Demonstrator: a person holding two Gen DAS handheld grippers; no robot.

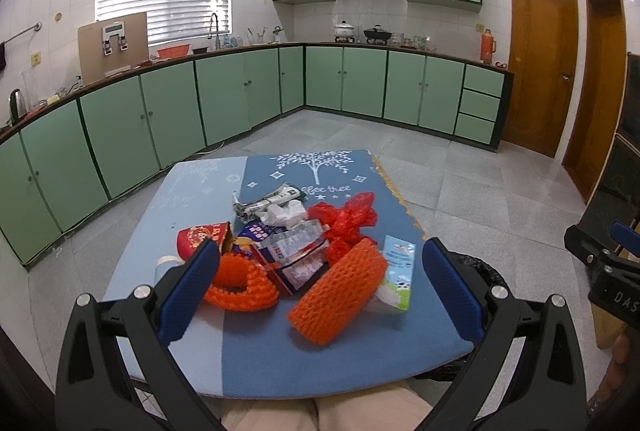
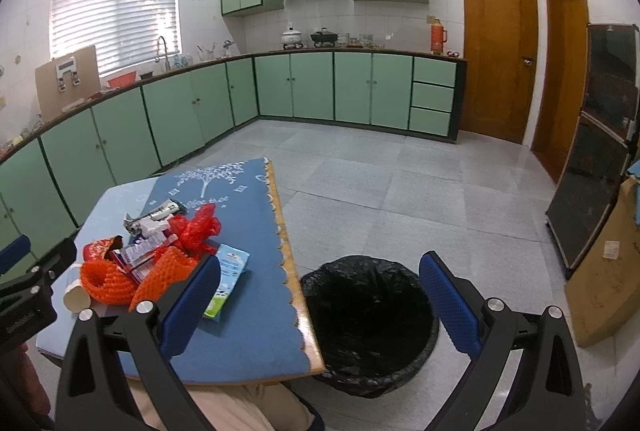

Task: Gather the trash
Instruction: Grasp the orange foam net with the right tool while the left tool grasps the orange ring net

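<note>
A low table (image 1: 248,363) covered with a blue mat is seen in both wrist views, and a heap of trash is piled on its middle. The left gripper (image 1: 320,271) is held above the near edge of the table with its blue fingers (image 1: 192,283) spread wide, and nothing is gripped between them. Between the fingers, in that view, an orange foam net sleeve (image 1: 336,295) is seen lying nearest, tilted on the pile. Just left of it a second orange foam net (image 1: 240,283) is curled into a ring. A small milk carton (image 1: 398,271) is laid flat just right of the sleeve, touching it. Behind these, a clear printed plastic wrapper (image 1: 292,255), a red packet (image 1: 200,237), a crumpled red plastic bag (image 1: 348,219), white tissue (image 1: 286,211) and a silver-and-black wrapper (image 1: 268,201) are heaped together. A white cup (image 2: 76,297) is seen at the left near side of the pile.

The right gripper (image 2: 320,295) is held to the right of the table, its fingers (image 2: 448,299) also spread wide and nothing held. Below it, on the grey tiled floor (image 2: 400,191), a bin lined with a black bag (image 2: 372,319) stands just beside the right edge of the table. Green cabinets (image 1: 240,91) are seen along the far walls.
</note>
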